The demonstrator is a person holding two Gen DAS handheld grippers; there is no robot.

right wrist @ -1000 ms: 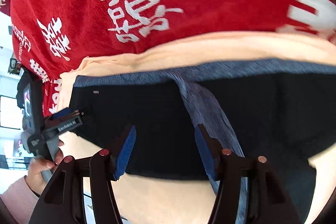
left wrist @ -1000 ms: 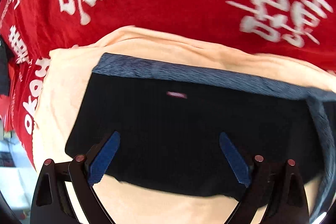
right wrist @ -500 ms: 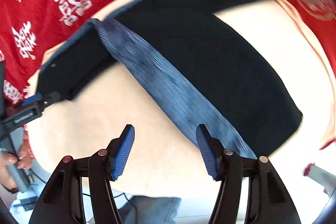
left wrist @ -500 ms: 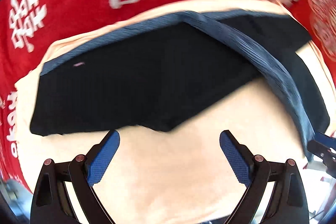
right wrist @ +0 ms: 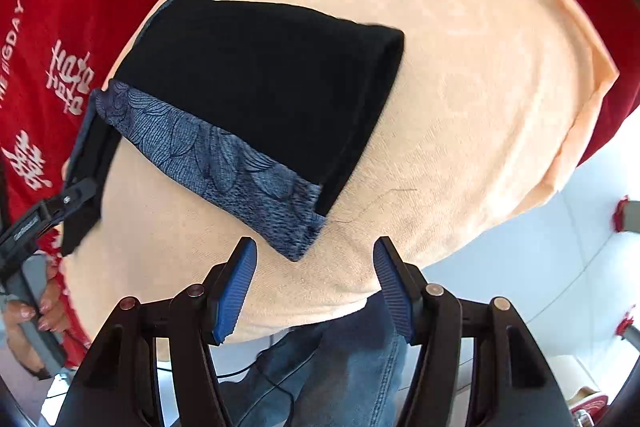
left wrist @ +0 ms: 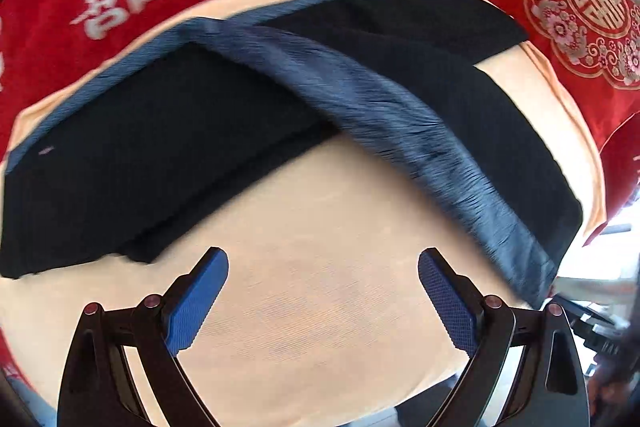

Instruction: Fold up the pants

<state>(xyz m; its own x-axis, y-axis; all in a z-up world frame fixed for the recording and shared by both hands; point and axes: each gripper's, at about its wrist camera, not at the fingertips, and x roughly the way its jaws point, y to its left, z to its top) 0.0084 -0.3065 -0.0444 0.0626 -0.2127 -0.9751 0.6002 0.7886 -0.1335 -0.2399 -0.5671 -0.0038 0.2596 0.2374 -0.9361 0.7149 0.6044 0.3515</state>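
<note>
While both my claws hang released | pants [left wrist: 168,147] lie spread, barely folded | left gripper [left wrist: 323,287], right gripper [right wrist: 314,275] empty | folds left.

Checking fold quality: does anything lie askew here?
Yes. The black pants lie bent on the peach towel: the blue patterned band runs diagonally, so edges do not line up. Both grippers hover open.

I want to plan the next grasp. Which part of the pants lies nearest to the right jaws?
The corner of the blue patterned band, pointing between the open right gripper jaws. The black fabric lies farther up on the peach cloth.
</note>
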